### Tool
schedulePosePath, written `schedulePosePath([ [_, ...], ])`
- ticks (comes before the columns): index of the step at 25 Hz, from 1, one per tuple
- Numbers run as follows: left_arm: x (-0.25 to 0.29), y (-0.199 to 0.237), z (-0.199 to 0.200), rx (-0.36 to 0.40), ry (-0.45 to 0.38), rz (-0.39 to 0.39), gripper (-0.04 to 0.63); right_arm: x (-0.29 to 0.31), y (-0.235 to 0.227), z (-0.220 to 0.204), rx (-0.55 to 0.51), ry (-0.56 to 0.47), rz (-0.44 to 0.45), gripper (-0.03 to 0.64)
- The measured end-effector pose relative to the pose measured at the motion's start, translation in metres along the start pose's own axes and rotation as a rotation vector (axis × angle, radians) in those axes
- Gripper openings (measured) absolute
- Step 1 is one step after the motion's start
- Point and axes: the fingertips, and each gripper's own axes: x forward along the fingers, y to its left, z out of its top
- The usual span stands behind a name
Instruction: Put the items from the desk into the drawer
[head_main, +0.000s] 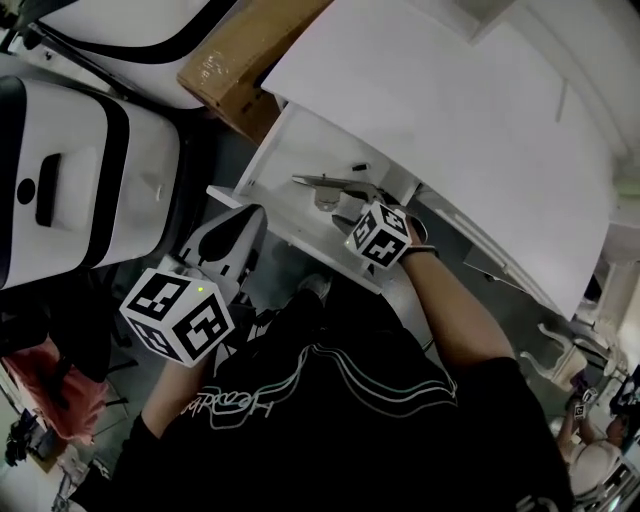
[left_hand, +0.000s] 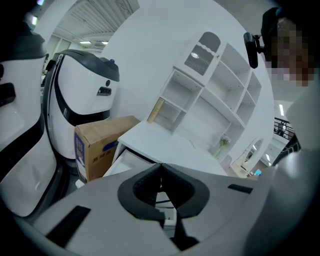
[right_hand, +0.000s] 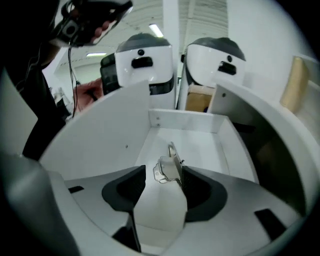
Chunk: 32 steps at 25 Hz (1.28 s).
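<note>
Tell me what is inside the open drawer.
A small metal item lies in the drawer, between the jaws of the open right claw. The claw covers the drawer's near part.

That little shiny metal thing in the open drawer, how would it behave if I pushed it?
The metal thing looks thin and rigid, so it is likely stiff and light. On the smooth white floor of the drawer it would probably slide, not roll, since it looks flat.
</note>
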Motion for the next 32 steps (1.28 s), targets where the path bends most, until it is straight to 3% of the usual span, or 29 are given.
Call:
schedulePosePath([
  [5, -0.009, -0.044, 0.011, 0.09, -0.006, -0.135, 0.021, -0.108, -0.003, 0.03, 0.28, -0.222, -0.077, 0.213],
  [9, -0.02, -0.074, 0.017, 0.154, -0.009, -0.223, 0.021, -0.195, 0.018, 0.078, 0.505, -0.487, -0.038, 0.213],
  [13, -0.035, -0.104, 0.022, 0.206, -0.018, -0.304, 0.021, -0.281, 0.037, 0.119, 0.593, -0.754, -0.113, 0.199],
  [15, -0.043, -0.119, 0.028, 0.234, -0.03, -0.347, 0.021, -0.312, 0.047, 0.13, 0.625, -0.852, -0.146, 0.139],
  [17, -0.052, -0.135, 0.033, 0.256, -0.044, -0.388, 0.021, -0.332, 0.059, 0.135, 0.631, -0.905, -0.165, 0.096],
  [22, -0.067, -0.168, 0.034, 0.298, -0.065, -0.466, 0.021, -0.36, 0.086, 0.139, 0.634, -1.001, -0.118, 0.054],
  [32, -0.071, -0.192, 0.024, 0.336, -0.057, -0.483, 0.021, -0.381, 0.085, 0.127, 0.615, -1.005, -0.187, 0.046],
])
